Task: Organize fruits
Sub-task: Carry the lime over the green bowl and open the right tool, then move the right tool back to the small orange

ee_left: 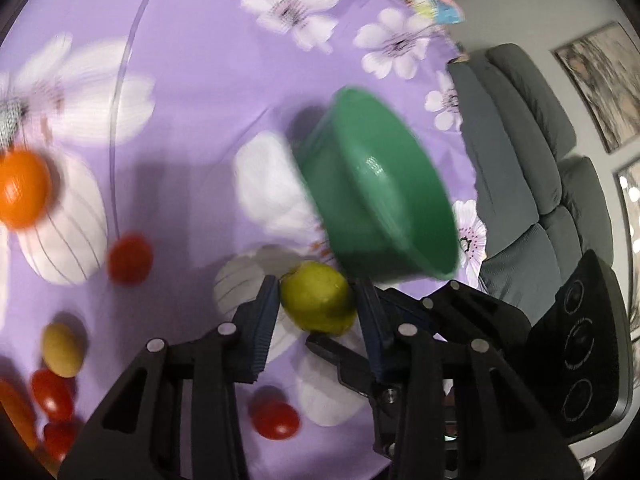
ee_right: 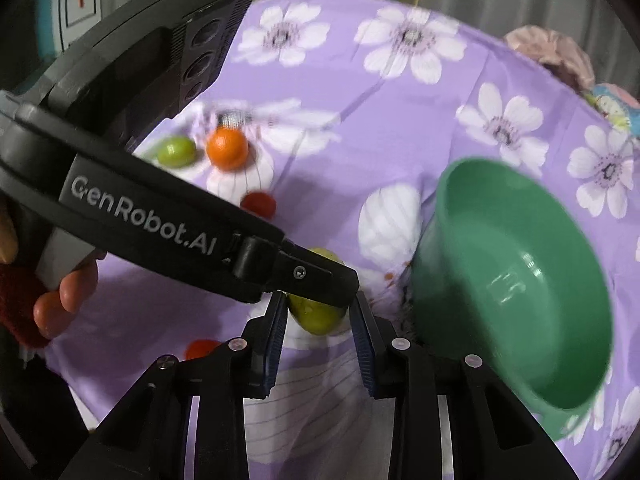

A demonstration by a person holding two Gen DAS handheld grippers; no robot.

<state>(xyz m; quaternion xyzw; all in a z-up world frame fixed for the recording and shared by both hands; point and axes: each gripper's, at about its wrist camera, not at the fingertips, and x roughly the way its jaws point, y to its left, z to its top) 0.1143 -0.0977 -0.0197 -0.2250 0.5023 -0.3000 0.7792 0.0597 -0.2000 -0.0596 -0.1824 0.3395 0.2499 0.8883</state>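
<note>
Looking down along both claws onto a table under a purple cloth printed with white flowers, the two wrist views meet at one yellow-green fruit near the middle of the cloth. The left gripper has its blue ribbed pads against the fruit on either side, so it looks clamped on it. The right gripper comes at the same fruit from the right. Its left pad touches the fruit, while the other side is partly hidden under a finger of the left gripper, which crosses over the top of the fruit. As far as can be seen, the right claw is also closed on the fruit. A green bowl sits just to the right of the fruit, and blur hides whether it touches the right gripper. Far to the left lie an orange and, in the right wrist view, a green fruit just beside it. A red tomato lies between the orange and the claws. Another tomato lies near, under the left gripper, and a small yellow fruit sits with more tomatoes at the near left edge. A person's hand in a red sleeve holds the left gripper's handle. A grey sofa stands beyond the table's right edge.
</note>
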